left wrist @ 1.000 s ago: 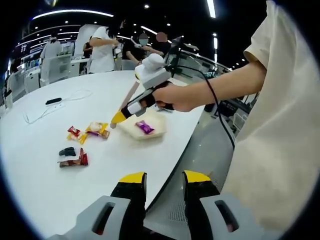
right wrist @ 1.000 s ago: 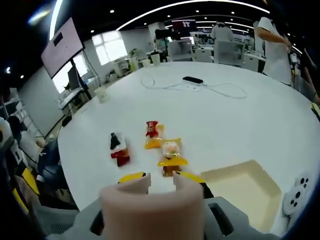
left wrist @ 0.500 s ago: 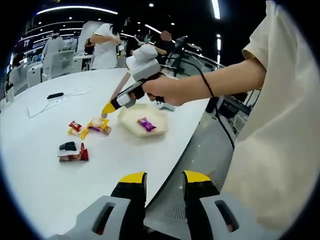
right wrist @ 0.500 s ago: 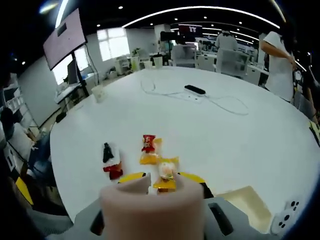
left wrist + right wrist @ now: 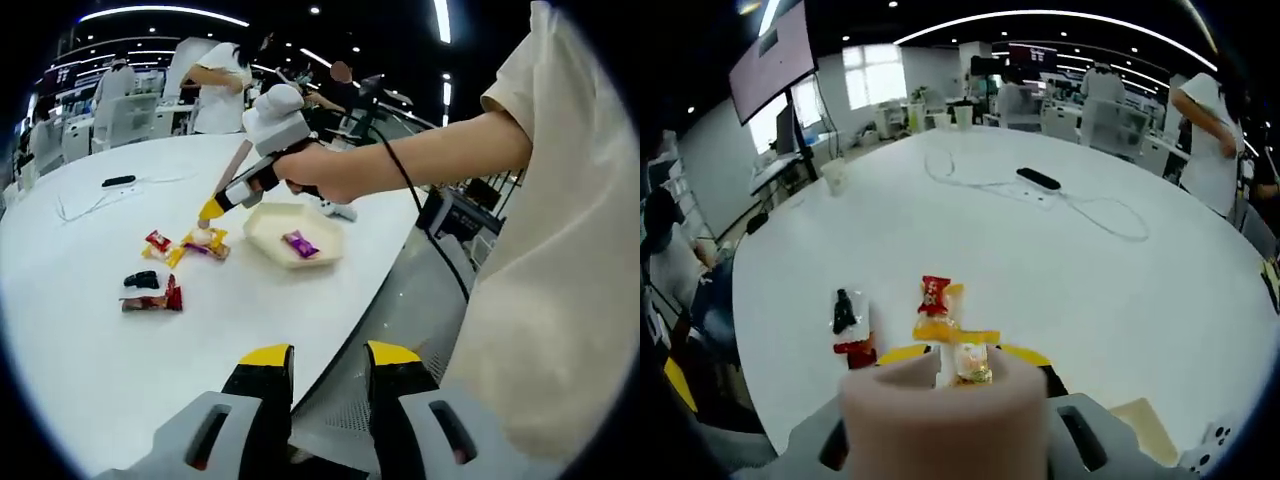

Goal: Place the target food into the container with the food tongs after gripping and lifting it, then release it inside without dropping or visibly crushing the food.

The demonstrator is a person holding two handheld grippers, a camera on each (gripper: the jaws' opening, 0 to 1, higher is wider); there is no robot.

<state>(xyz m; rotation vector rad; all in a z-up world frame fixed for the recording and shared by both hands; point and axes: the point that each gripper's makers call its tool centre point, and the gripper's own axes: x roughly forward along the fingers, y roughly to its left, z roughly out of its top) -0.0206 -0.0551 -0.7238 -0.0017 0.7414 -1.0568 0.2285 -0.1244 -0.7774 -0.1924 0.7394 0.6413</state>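
right gripper (image 5: 208, 211): reaching down over yellow-wrapped candy (image 5: 967, 360), which is sitting between its spread jaws for gripping
container (image 5: 262, 232): waiting just beside
left gripper (image 5: 328, 362): idling apart, off-table

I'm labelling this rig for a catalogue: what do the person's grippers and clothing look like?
Each hand-held gripper has grey jaws with yellow tips. The right hand-held gripper carries a white camera box, with a black cable trailing past the arm. The person wears a cream short sleeve.
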